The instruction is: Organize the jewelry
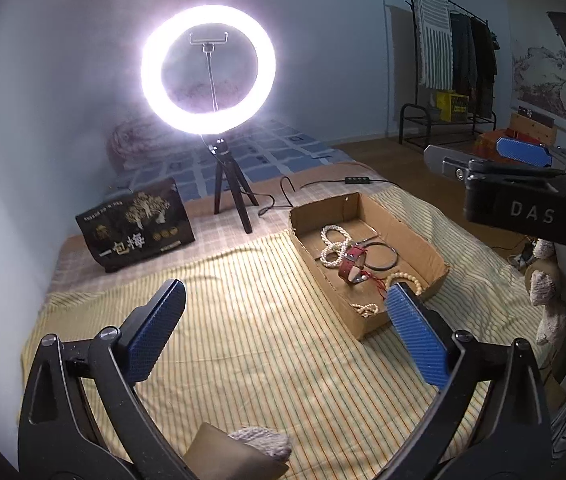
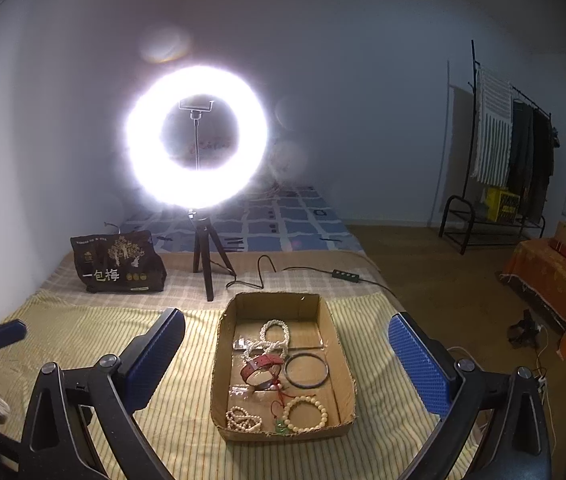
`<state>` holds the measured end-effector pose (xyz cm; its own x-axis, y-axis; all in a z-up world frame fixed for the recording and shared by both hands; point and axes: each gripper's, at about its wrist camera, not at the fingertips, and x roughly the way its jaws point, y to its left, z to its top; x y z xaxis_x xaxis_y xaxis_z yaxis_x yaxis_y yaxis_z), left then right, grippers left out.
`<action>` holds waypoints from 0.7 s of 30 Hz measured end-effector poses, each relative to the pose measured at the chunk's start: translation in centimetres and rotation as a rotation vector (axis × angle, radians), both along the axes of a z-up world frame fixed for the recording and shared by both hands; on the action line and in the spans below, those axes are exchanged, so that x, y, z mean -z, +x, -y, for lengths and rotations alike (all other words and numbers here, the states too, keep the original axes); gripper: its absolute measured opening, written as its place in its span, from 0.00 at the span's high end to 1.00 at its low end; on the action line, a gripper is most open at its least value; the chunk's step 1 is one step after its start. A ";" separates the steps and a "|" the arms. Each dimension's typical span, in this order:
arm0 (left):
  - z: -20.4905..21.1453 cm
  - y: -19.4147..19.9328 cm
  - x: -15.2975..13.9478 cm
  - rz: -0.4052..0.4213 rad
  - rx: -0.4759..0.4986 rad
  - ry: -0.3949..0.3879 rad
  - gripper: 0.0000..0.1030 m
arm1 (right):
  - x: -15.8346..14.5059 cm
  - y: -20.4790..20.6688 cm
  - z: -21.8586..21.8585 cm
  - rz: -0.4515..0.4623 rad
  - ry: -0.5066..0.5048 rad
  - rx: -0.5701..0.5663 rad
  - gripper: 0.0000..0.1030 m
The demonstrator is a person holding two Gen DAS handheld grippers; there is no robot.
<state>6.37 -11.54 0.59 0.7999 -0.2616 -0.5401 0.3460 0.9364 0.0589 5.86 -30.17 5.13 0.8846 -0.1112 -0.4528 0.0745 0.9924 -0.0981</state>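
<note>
So both grippers, left gripper [image 1: 283, 316] and right gripper [image 2: 287, 344], are spread wide, holding nothing. Jewelry's piled in the cardboard box [image 2: 223, 360], lower middle of the frame.

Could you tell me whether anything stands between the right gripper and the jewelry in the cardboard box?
Nothing visible does. The right gripper is open and empty, with the cardboard box straight ahead between its fingers; only the box's low near wall fronts the beaded bracelet.

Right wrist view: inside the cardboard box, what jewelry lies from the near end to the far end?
Beige bead bracelet → dark bangle → white pearl loop at the far end of the box.
</note>
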 end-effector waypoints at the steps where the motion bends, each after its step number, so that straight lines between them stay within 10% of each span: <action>1: 0.1 0.0 0.0 0.004 -0.002 0.004 0.01 | 0.0 0.0 0.0 0.002 0.001 0.001 0.00; 21: 0.1 0.0 0.3 0.006 -0.016 0.028 0.00 | 0.2 0.1 0.0 0.025 0.005 0.020 0.00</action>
<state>6.32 -11.63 0.29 0.8071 -0.2336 -0.5422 0.3307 0.9397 0.0873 5.96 -30.14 4.88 0.8933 -0.1261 -0.4315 0.0962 0.9912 -0.0905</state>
